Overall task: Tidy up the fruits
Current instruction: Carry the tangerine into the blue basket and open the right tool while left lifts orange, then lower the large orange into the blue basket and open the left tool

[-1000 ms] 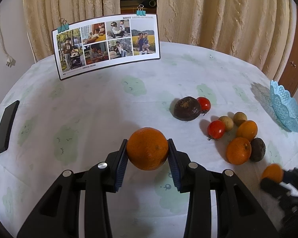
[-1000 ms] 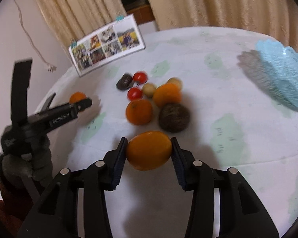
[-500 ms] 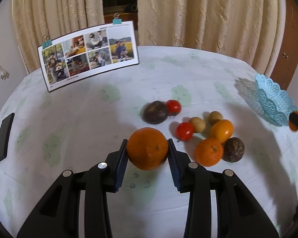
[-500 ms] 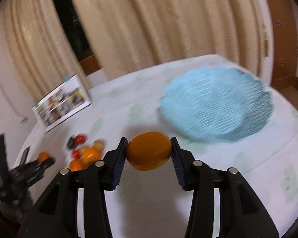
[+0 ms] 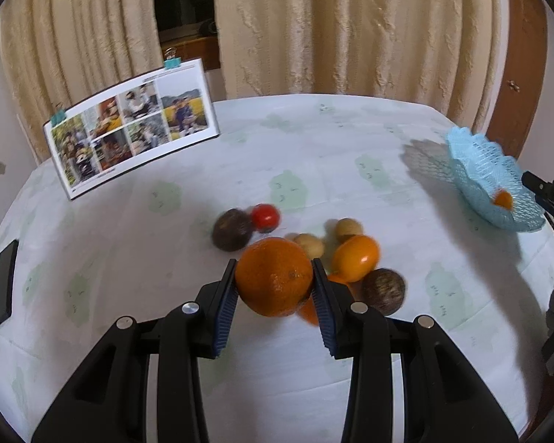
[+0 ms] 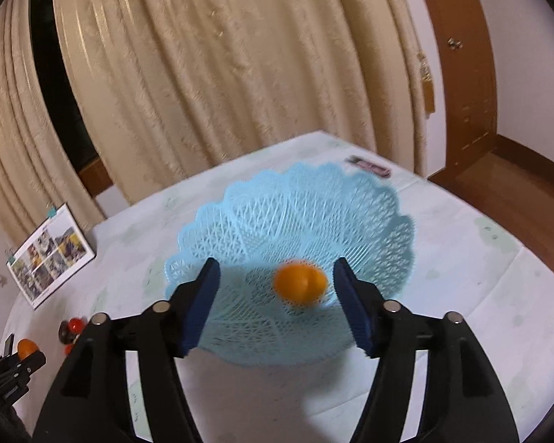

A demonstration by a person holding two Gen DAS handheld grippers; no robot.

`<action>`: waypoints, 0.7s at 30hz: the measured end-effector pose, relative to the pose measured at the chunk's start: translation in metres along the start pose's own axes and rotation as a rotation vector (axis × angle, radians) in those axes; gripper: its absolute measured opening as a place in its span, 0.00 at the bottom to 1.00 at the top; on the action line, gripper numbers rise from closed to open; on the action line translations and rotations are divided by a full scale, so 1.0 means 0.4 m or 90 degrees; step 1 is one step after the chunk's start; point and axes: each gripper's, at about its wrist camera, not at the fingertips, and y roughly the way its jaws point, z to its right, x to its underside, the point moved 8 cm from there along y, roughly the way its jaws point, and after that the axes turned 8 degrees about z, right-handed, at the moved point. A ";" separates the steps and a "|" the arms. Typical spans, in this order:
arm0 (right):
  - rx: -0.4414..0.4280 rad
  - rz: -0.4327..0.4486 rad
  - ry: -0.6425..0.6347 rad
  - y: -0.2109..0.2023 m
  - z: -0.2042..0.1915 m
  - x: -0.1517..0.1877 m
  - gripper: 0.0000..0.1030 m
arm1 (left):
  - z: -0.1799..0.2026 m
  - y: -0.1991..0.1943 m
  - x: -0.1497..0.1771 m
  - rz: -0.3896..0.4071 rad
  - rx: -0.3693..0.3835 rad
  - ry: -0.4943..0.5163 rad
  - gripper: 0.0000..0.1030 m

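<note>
My left gripper point(image 5: 274, 288) is shut on a large orange point(image 5: 273, 277), held above the table near the fruit pile: a red tomato point(image 5: 265, 217), a dark round fruit point(image 5: 232, 229), two small tan fruits point(image 5: 348, 229), an orange fruit point(image 5: 355, 258) and a brown fruit point(image 5: 383, 291). My right gripper point(image 6: 277, 297) is open over the light blue lattice basket point(image 6: 314, 206). A small orange fruit point(image 6: 300, 285) lies in the basket, free of the pads. The basket also shows at the right in the left wrist view point(image 5: 487, 181).
A photo card point(image 5: 129, 129) stands clipped at the table's back left. A black phone point(image 5: 4, 288) lies at the left edge. Curtains hang behind the table. A wooden door frame point(image 6: 458, 74) stands to the right. A small pink object point(image 6: 369, 166) lies behind the basket.
My right gripper swung from the fruit pile to over the basket, opened and let its orange fruit go into it. My left gripper moved right toward the pile, holding the large orange.
</note>
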 end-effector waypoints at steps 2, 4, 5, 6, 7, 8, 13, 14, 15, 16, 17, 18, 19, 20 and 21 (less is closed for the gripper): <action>0.022 0.027 0.007 -0.009 0.019 -0.007 0.72 | 0.034 0.003 -0.013 0.002 0.014 0.012 0.38; 0.045 0.049 0.014 -0.018 0.037 -0.012 0.75 | 0.070 0.006 -0.027 0.005 0.027 0.024 0.38; 0.058 0.062 0.019 -0.023 0.049 -0.014 0.75 | 0.092 0.007 -0.036 0.007 0.037 0.031 0.38; 0.066 0.073 0.024 -0.029 0.058 -0.018 0.77 | 0.116 0.010 -0.045 0.009 0.048 0.037 0.38; 0.075 0.086 0.035 -0.037 0.069 -0.022 0.81 | 0.146 0.015 -0.056 0.011 0.061 0.045 0.38; 0.080 0.094 0.042 -0.041 0.076 -0.026 0.82 | 0.171 0.021 -0.064 0.011 0.071 0.051 0.38; 0.112 0.136 0.075 -0.075 0.120 -0.040 0.91 | 0.312 0.056 -0.100 0.001 0.138 0.070 0.38; 0.116 0.140 0.083 -0.079 0.127 -0.043 0.91 | 0.338 0.063 -0.106 0.001 0.151 0.075 0.38; 0.119 0.141 0.090 -0.082 0.136 -0.043 0.92 | 0.364 0.070 -0.111 0.000 0.161 0.080 0.38; 0.121 0.140 0.097 -0.081 0.143 -0.043 0.92 | 0.388 0.079 -0.116 -0.003 0.171 0.084 0.38; 0.124 0.138 0.102 -0.082 0.150 -0.042 0.92 | 0.418 0.088 -0.122 -0.007 0.185 0.085 0.38; 0.127 0.137 0.107 -0.081 0.154 -0.043 0.92 | 0.445 0.097 -0.128 -0.011 0.200 0.087 0.38; 0.128 0.137 0.110 -0.081 0.159 -0.043 0.92 | 0.470 0.106 -0.133 -0.014 0.210 0.090 0.38; 0.129 0.137 0.113 -0.082 0.163 -0.043 0.92 | 0.488 0.111 -0.136 -0.016 0.215 0.092 0.38; 0.131 0.136 0.115 -0.081 0.165 -0.044 0.92 | 0.504 0.116 -0.139 -0.017 0.220 0.095 0.38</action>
